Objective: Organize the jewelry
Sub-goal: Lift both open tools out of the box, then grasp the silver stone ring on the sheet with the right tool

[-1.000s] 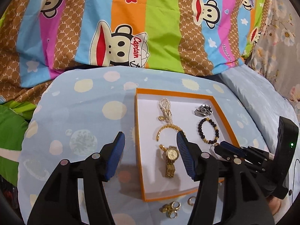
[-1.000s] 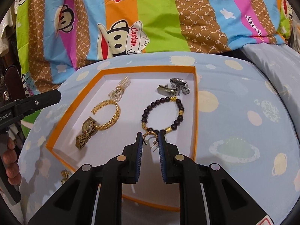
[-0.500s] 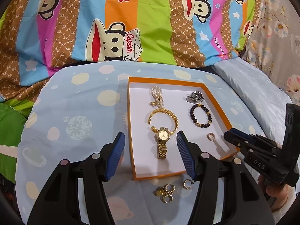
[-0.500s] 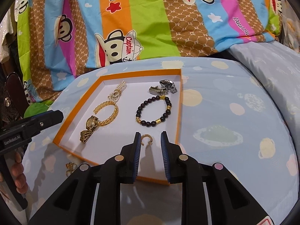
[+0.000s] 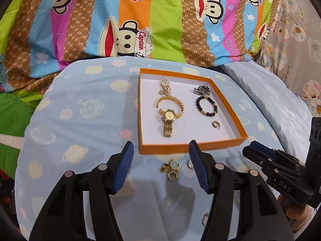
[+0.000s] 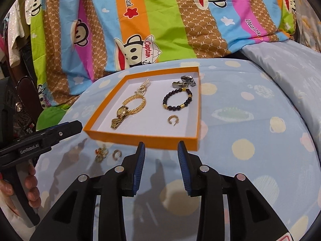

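Note:
An orange-rimmed white tray (image 5: 190, 147) (image 6: 140, 139) lies on the blue spotted bedding. Inside it are a gold watch (image 5: 168, 120) (image 6: 120, 114), a gold chain bracelet (image 5: 170, 102), a pearl piece (image 5: 165, 84), a dark bead bracelet (image 5: 206, 106) (image 6: 177, 100), a silver piece (image 5: 201, 90) (image 6: 184, 81) and a small gold hoop earring (image 5: 216, 125) (image 6: 173, 119). Several gold rings (image 5: 171, 169) (image 6: 102, 153) lie on the bedding in front of the tray. My left gripper (image 5: 160, 167) is open just above these rings, nothing between its pads. My right gripper (image 6: 161, 164) is pulled back from the tray, its jaws opening and empty.
A striped monkey-print quilt (image 5: 140, 20) rises behind the bedding. A pale blue pillow (image 5: 270, 92) lies to the right, green fabric (image 5: 12, 120) to the left. A hand (image 6: 30, 186) holds the left gripper's handle. One more ring (image 5: 204, 220) lies near the front.
Both grippers have drawn back from the tray. The right gripper let go of the gold hoop earring, which now lies in the tray, and its jaws have widened.

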The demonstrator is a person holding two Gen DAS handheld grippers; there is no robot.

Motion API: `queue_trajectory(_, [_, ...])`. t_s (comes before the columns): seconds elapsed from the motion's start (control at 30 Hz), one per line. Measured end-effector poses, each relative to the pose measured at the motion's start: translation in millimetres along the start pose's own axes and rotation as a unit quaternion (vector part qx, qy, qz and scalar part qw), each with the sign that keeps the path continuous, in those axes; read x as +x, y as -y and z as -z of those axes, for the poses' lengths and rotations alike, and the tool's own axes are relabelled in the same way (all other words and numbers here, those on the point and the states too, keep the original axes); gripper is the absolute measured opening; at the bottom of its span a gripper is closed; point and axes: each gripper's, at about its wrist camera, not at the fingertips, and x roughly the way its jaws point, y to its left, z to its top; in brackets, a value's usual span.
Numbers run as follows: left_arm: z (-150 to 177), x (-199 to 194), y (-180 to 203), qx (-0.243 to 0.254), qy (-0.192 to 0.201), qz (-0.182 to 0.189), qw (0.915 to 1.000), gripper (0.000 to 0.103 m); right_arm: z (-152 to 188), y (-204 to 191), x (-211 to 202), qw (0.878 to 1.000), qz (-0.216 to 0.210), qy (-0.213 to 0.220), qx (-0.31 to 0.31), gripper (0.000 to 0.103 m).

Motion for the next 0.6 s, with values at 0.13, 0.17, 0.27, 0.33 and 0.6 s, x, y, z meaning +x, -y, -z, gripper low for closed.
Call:
queue_trajectory(0.13, [14.3,-11.2,1.6,-0.001,-0.003,0.000,1.0000,0.055,12.3,-8.8,-13.0,1.000,-0.005,-0.003,-0.004,0.033])
queue_trajectory(0.17, [17.3,-12.8,1.5,-0.001,-0.004,-0.001,1.0000,0.055,16.4,-11.9,-16.5,1.000,-0.006,-0.004,-0.006,0.033])
queue_trajectory(0.27, [28.3,-17.2,1.8,-0.002,-0.010,-0.005,0.9999,0.055,27.6,-20.5,-24.6,1.000,-0.015,-0.010,-0.010,0.033])
queue_trajectory(0.33, [35.3,-20.4,1.6,-0.004,-0.014,-0.008,0.9999,0.055,34.7,-28.0,-28.0,1.000,-0.020,-0.014,-0.014,0.033])
queue_trajectory(0.6, [56.8,-34.7,0.7,-0.007,-0.019,-0.032,0.9993,0.055,60.3,-63.6,-31.0,0.998,-0.027,-0.029,-0.051,0.038])
